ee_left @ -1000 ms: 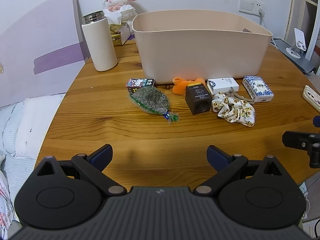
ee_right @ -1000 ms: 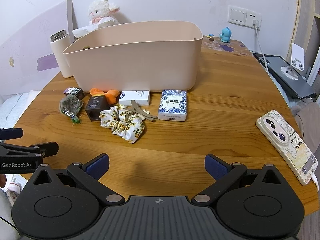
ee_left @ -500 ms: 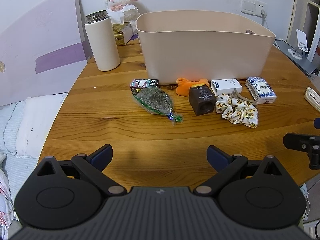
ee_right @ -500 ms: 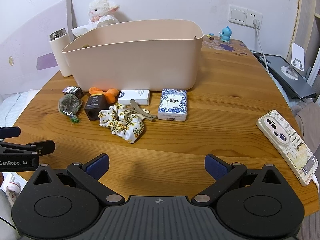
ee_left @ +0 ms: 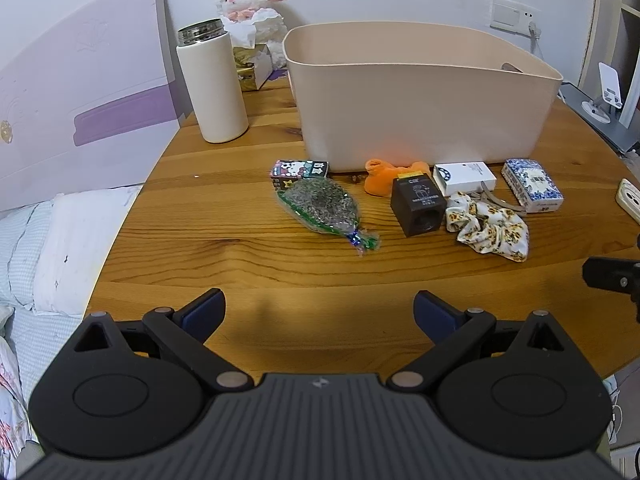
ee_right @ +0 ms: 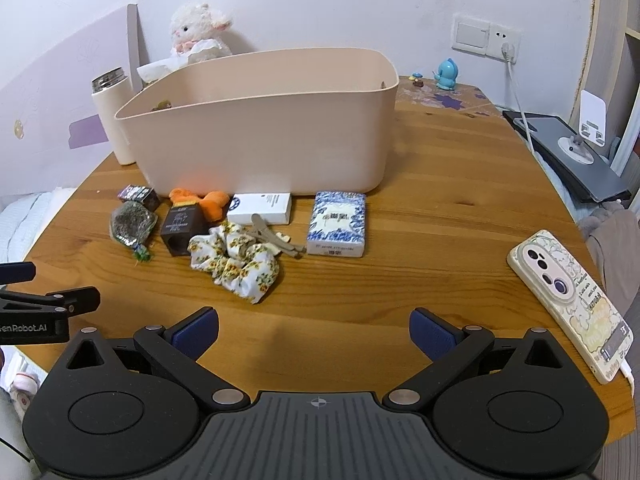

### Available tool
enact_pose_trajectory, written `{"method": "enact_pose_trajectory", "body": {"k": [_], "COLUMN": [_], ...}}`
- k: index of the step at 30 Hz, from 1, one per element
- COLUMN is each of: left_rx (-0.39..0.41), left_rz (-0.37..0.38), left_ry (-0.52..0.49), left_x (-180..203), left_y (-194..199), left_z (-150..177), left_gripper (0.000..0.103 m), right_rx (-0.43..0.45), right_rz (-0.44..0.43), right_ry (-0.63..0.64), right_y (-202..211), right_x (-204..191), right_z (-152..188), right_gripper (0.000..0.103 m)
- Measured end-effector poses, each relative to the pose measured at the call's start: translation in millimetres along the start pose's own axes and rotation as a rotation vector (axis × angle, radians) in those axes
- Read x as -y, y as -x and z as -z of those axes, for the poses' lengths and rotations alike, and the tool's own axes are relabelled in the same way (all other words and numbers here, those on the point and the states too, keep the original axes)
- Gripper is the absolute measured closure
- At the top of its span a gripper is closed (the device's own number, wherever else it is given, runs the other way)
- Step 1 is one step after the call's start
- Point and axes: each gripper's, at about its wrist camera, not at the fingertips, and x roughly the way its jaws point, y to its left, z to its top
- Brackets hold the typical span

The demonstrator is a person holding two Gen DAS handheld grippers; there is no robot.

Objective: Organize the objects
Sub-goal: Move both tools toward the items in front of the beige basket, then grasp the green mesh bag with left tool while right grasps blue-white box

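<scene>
A beige bin (ee_left: 420, 96) (ee_right: 264, 136) stands on the round wooden table. In front of it lie a small cartoon box (ee_left: 300, 169), a green-edged packet (ee_left: 324, 206), an orange cloth (ee_left: 380, 178), a dark brown box (ee_left: 418, 204) (ee_right: 180, 224), a white box (ee_left: 464, 176), a floral scrunchie (ee_left: 488, 226) (ee_right: 236, 258), a hair clip (ee_right: 276, 236) and a blue-white box (ee_left: 532, 184) (ee_right: 338, 222). My left gripper (ee_left: 318, 312) is open and empty, well short of the packet. My right gripper (ee_right: 314, 330) is open and empty, short of the scrunchie.
A white flask (ee_left: 212, 84) and a plush lamb (ee_left: 252, 4) stand at the back left. A phone (ee_right: 572, 300) lies near the right table edge. A grey device with a stand (ee_right: 572, 152) and a wall socket cable (ee_right: 516, 92) are at the right.
Both grippers have moved slightly forward toward the row of objects, so the objects look a little nearer. Both stay open and empty. Nothing on the table has moved.
</scene>
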Motion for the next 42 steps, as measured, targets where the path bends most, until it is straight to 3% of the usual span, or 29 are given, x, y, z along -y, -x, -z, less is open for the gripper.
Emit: {"method": "enact_pose_trajectory", "body": {"k": [17, 35, 42], "left_rx": [-0.001, -0.081, -0.071], "left_rz": [0.017, 0.042, 0.031], "left_ry": [-0.009, 0.075, 0.092], "left_x": [-10, -16, -16], "left_y": [-38, -105, -114], "left_z": [-24, -53, -62], "left_gripper": [0.003, 0.003, 0.005], "right_rx": [0.017, -0.012, -0.015], "right_rz": [0.053, 0.012, 0.03], "right_ry": [0.018, 0.015, 0.032], "right_y": [-30, -85, -108], "right_x": [13, 18, 12], "right_z": [-26, -52, -59], "right_gripper": [0.005, 0.012, 0.037]}}
